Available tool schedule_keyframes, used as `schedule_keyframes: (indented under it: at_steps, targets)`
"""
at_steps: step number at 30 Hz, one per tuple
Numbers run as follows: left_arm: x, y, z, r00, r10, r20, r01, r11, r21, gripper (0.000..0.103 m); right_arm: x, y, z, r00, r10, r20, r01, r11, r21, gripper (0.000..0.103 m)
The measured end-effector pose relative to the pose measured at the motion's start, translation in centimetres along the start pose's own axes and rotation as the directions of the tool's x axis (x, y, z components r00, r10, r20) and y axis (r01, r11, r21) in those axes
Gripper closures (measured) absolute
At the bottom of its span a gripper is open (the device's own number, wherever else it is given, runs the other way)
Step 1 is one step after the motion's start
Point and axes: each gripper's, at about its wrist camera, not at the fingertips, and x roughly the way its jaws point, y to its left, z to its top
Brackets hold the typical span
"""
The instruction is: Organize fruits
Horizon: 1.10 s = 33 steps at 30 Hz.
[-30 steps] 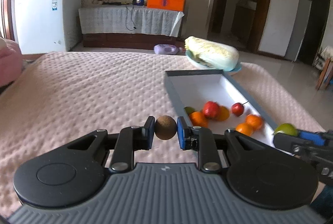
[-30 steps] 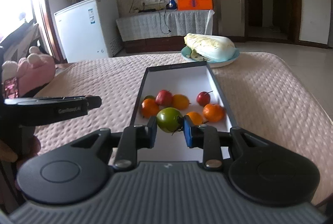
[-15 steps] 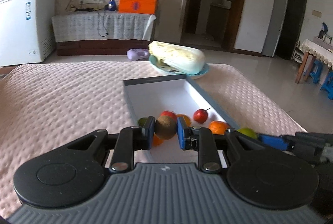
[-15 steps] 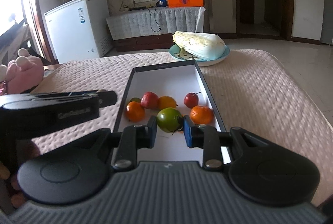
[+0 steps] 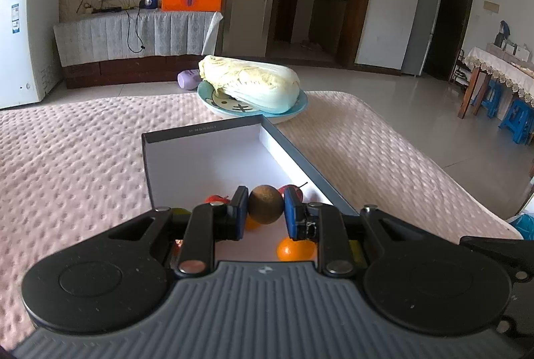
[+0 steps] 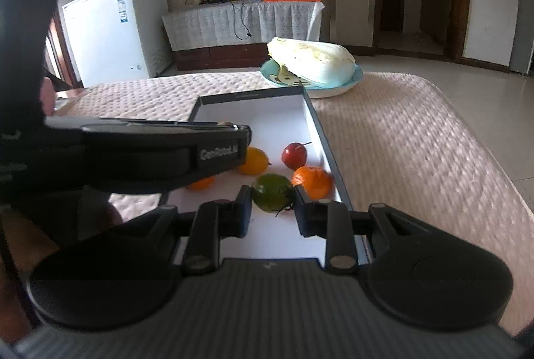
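Brown kiwifruit (image 5: 266, 204) pinched by left tongs (image 5: 266, 212), green tomato (image 6: 272, 197) pinched by right tongs (image 6: 273, 208), both held over the box's (image 6: 328, 155) near end.

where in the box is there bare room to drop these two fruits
The far half of the box, between its back wall and the red fruit, is bare white floor. The near end is crowded: the yellow fruit and the orange cluster there.
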Motion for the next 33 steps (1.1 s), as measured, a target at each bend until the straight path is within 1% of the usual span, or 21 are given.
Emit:
schedule_keyframes:
  at_steps: [3, 6, 9, 11, 12, 14, 15, 17, 18, 20, 22, 25, 27, 28, 30, 33]
  targets:
    - [1.1, -0.1, -0.1, 0.999, -0.019, -0.029, 0.019, 1.000, 0.007, 0.076, 0.1, -0.2, 0.0, 1.000, -0.005, 0.004, 0.005, 1.000, 0.009, 0.073]
    - [1.8, -0.3, -0.2, 0.999, -0.011, -0.041, 0.012, 1.000, 0.024, 0.074, 0.6, -0.2, 0.0, 1.000, -0.012, -0.004, 0.012, 1.000, 0.002, 0.073]
    - [1.9, -0.4, -0.3, 0.999, -0.023, -0.035, 0.024, 0.999, 0.027, 0.074, 1.0, -0.4, 0.1, 1.000, -0.017, -0.008, 0.017, 1.000, 0.013, 0.073]
    - [1.8, -0.7, -0.4, 0.999, -0.026, -0.021, 0.027, 0.998, 0.050, 0.072, 1.1, -0.5, 0.2, 1.000, -0.016, -0.003, 0.016, 1.000, 0.021, 0.073]
    - [1.8, -0.8, -0.5, 1.000, -0.022, -0.015, 0.022, 0.998, 0.061, 0.069, 1.2, -0.5, 0.3, 1.000, -0.017, -0.002, 0.017, 1.000, 0.023, 0.073]
    - [1.4, -0.9, -0.5, 1.000, -0.018, 0.005, 0.018, 0.997, 0.073, 0.057, 1.5, -0.5, 0.3, 1.000, -0.020, -0.008, 0.020, 0.999, 0.026, 0.073]
    - [1.1, -0.9, -0.4, 1.000, -0.019, 0.021, 0.018, 0.997, 0.073, 0.055, 1.6, -0.4, 0.2, 1.000, -0.021, -0.011, 0.022, 0.999, 0.025, 0.073]
    - [0.3, -0.7, -0.2, 0.998, -0.022, 0.052, 0.018, 0.997, 0.074, 0.045, 1.8, -0.1, 0.3, 1.000, -0.029, -0.012, 0.029, 0.999, 0.023, 0.073]
    - [-0.2, -0.6, -0.1, 0.997, -0.023, 0.069, 0.018, 0.997, 0.076, 0.042, 1.9, -0.1, 0.3, 0.999, -0.031, -0.012, 0.031, 0.999, 0.024, 0.073]
    - [-0.9, -0.4, 0.1, 0.996, -0.015, 0.090, 0.007, 0.997, 0.081, 0.028, 2.1, 0.0, 0.4, 0.999, -0.041, -0.013, 0.041, 0.999, 0.027, 0.072]
    - [-1.4, 0.0, 0.3, 0.995, -0.009, 0.099, 0.001, 0.997, 0.082, 0.021, 2.2, 0.1, 0.4, 0.999, -0.047, -0.004, 0.047, 0.998, 0.031, 0.071]
    - [-2.4, 0.6, 0.4, 0.992, 0.002, 0.125, -0.014, 0.995, 0.095, 0.017, 2.3, 0.4, 0.5, 0.999, -0.050, 0.008, 0.050, 0.999, 0.021, 0.071]
    - [-2.9, 1.1, 0.3, 0.991, 0.014, 0.135, -0.028, 0.994, 0.101, 0.013, 2.3, 0.7, 0.5, 0.998, -0.054, 0.011, 0.054, 0.998, 0.010, 0.062]
    - [-3.3, 1.4, 0.2, 0.990, 0.014, 0.139, -0.028, 0.994, 0.101, 0.010, 2.3, 0.8, 0.5, 0.998, -0.059, 0.016, 0.059, 0.998, 0.005, 0.056]
    - [-3.8, 1.8, -0.1, 0.989, 0.024, 0.148, -0.040, 0.993, 0.108, 0.008, 2.3, 0.9, 0.4, 0.997, -0.070, 0.020, 0.070, 0.998, -0.003, 0.055]
    - [-4.4, 1.8, -0.7, 0.983, 0.063, 0.173, -0.089, 0.985, 0.149, 0.005, 2.3, 0.6, 0.3, 0.997, -0.081, 0.015, 0.081, 0.997, 0.008, 0.055]
